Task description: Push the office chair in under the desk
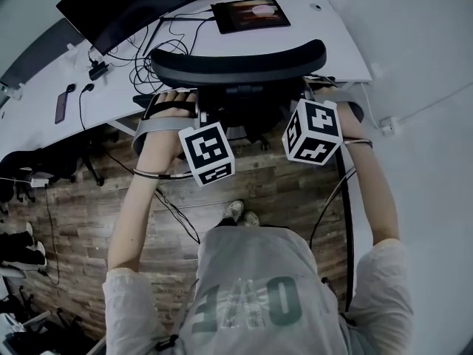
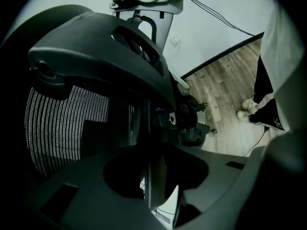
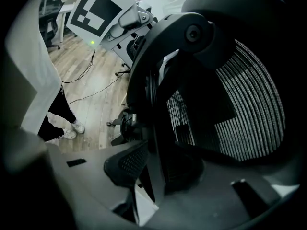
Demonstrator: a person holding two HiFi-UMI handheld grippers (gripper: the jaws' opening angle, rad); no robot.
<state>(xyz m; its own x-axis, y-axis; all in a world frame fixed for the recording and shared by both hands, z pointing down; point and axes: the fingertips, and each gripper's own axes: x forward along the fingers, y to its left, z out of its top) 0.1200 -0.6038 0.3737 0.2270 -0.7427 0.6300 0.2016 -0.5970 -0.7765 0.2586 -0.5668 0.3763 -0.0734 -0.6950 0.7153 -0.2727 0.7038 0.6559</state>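
Left hand-held gripper (image 2: pixel 152 178), right hand-held gripper (image 3: pixel 154 176): clamped on office chair (image 1: pixel 236 63).

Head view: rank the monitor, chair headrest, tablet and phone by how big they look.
1. monitor, partly cut off by the frame
2. chair headrest, nearer the camera, so true rank unsure
3. tablet
4. phone

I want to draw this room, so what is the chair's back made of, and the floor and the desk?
The office chair's back looks like woven mesh: light shows through its fine stripes. Its frame seems to be smooth matte black plastic. The floor looks like wood planks with grain lines, maybe laminate. The desk top is plain smooth white, probably laminate.
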